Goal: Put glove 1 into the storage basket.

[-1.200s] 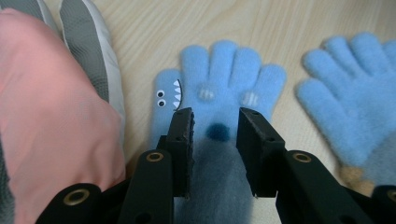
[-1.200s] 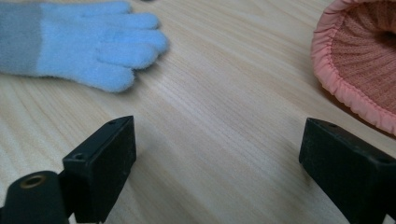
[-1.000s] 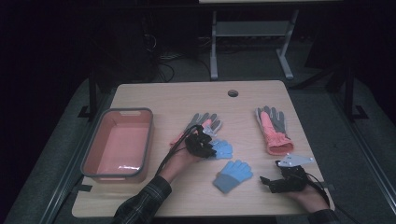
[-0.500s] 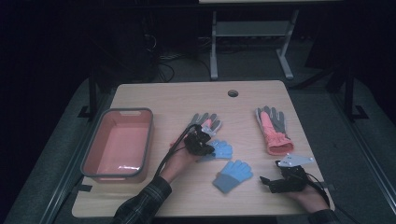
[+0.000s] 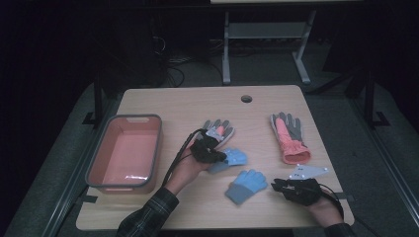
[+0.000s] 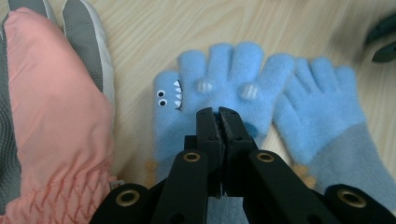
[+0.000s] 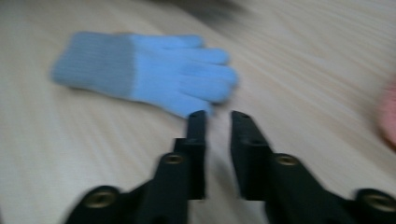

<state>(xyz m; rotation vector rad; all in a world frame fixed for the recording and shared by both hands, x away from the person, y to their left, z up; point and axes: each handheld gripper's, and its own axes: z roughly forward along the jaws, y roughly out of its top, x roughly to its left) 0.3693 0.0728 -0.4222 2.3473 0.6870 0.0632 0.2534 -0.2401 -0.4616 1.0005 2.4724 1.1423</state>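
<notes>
your left gripper (image 6: 218,112) has its jaws pressed together on the fabric of the blue monster glove (image 6: 215,88), pinching it near the palm, just below the fingers. in the high view that glove (image 5: 232,158) lies mid-table under your left gripper (image 5: 210,148), just in front of a grey and pink glove (image 5: 219,131). in the left gripper view the pink glove (image 6: 56,121) sits close beside the monster glove, and a second blue glove (image 6: 322,116) with a grey cuff lies on its other side, fingers just beside it.

your right gripper (image 7: 215,116) has just been closing; a narrow gap shows between the jaws, with nothing in it. its tips sit just short of the second blue glove (image 7: 149,70), whose fingers point toward them. the frame is blurred, so touch cannot be told. in the high view your right gripper (image 5: 276,185) rests near the front edge of the table (image 5: 188,98).
</notes>
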